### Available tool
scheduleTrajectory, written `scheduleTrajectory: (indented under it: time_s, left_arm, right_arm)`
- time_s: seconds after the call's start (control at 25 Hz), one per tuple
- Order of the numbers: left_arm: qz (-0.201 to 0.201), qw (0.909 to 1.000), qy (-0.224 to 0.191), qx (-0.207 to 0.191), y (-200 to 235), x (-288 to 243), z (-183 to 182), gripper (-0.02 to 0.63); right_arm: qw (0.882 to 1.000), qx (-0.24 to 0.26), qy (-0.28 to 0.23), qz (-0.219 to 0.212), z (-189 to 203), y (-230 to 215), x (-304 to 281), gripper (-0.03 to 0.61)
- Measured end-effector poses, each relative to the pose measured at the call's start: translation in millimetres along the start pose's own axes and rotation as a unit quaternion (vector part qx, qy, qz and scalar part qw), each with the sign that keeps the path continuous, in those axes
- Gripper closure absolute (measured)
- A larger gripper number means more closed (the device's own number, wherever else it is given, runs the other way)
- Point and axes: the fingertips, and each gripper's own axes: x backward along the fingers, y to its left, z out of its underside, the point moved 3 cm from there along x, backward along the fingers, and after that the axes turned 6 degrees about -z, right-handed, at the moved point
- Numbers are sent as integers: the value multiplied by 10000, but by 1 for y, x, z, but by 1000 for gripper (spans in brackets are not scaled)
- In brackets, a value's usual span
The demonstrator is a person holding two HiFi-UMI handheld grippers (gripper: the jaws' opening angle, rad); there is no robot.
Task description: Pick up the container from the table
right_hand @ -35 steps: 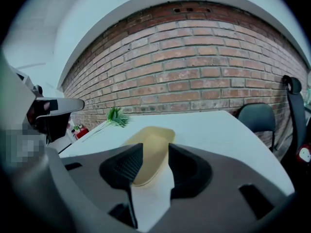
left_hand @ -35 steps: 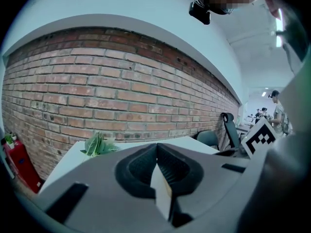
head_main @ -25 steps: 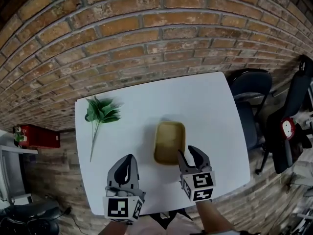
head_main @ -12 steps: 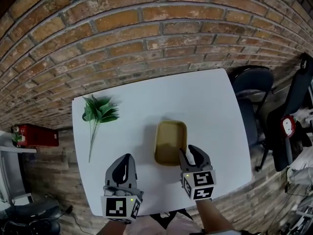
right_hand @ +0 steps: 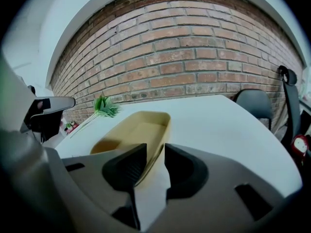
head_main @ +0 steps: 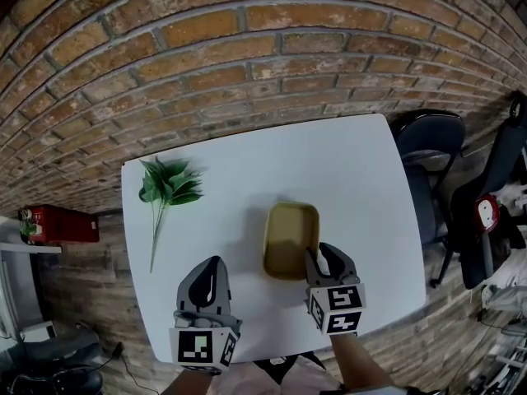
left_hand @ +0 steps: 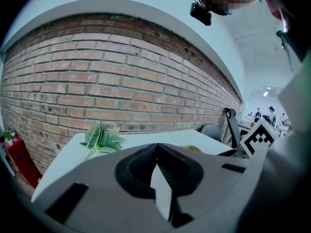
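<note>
A shallow tan container (head_main: 290, 239) lies on the white table (head_main: 247, 163), a little right of the middle. My right gripper (head_main: 325, 257) is at its near right corner. In the right gripper view the container (right_hand: 131, 135) has its right wall between the jaws of the right gripper (right_hand: 155, 152), one finger inside and one outside. The jaws are closing, and a gap still shows beside the outer pad. My left gripper (head_main: 210, 271) hovers over the table's near left part, apart from the container. In its own view the left gripper (left_hand: 156, 147) has its tips together, with nothing held.
A green leafy sprig (head_main: 169, 188) lies at the table's left side. A dark office chair (head_main: 424, 142) stands by the right edge, with more dark gear further right. A brick wall runs behind the table. A red object (head_main: 62, 227) sits on the floor at the left.
The right gripper's jaws have narrowed around the container's near right wall. The left gripper has kept its place.
</note>
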Motion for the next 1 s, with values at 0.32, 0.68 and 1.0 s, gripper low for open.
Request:
scheduleTrajectory:
  time_s: [0.32,0.68,1.0]
  left_arm:
    - [-15,10000,4,20,1,-1,0,606]
    - [-12,10000,-4,23,0,1,0,606]
    - [-40,10000,6,24,1,1,0,606]
  right_arm:
    - [10000,-35,37,-1,1,0,-1,471]
    - [9999,-62,63,54,1,-2,0,497]
    - [9999,-58,83,72,1,-3,-1,510]
